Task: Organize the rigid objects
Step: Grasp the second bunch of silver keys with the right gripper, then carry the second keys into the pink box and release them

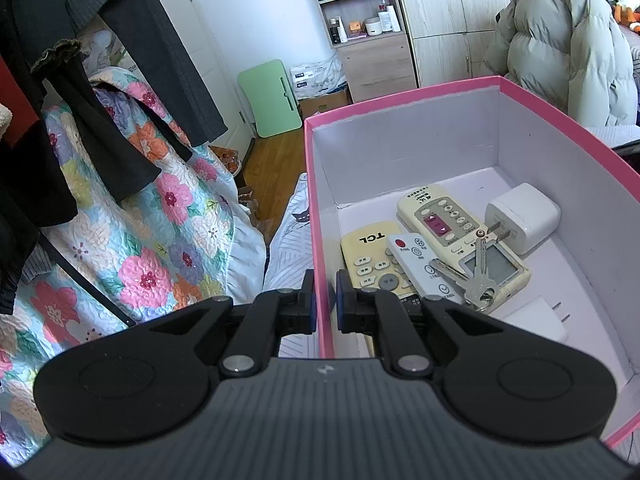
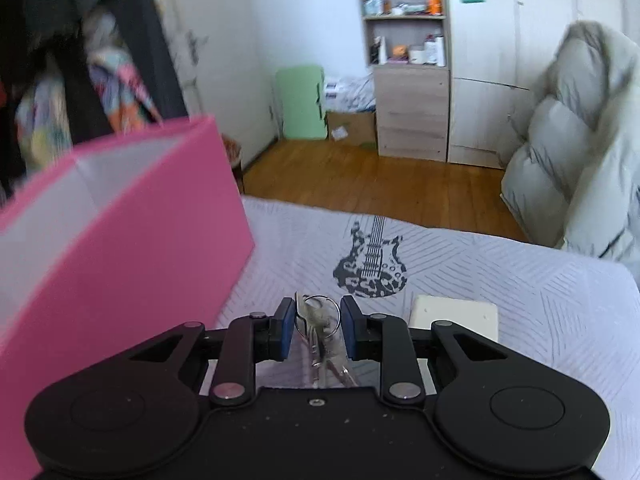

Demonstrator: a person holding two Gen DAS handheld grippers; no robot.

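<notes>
Grey patterned bedding (image 2: 520, 280), printed with a guitar, carries a pink box (image 1: 320, 200) in a bedroom with wooden flooring. Nearest the camera, the left gripper (image 1: 325, 300) is clamped on the box's side wall, one pad outside and one inside. Within the white-lined box lie three remote controls: a cream one marked TCL (image 1: 366, 254), a slim white one (image 1: 420, 266) and a larger cream one (image 1: 460, 232) with a small screen. A bunch of keys (image 1: 476, 276) rests on top of them, beside a white charger (image 1: 524, 222); a second white plug (image 1: 536, 318) is partly cut off behind the gripper. Outside the box, the right gripper (image 2: 314, 326) stands part open around another key ring (image 2: 318, 320) on the bedding; whether its pads press the ring is hard to tell. A cream block (image 2: 456, 316) sits just beside it, half hidden. Beyond, shelves (image 2: 404, 12) and a padded coat (image 2: 580, 140) blur.
</notes>
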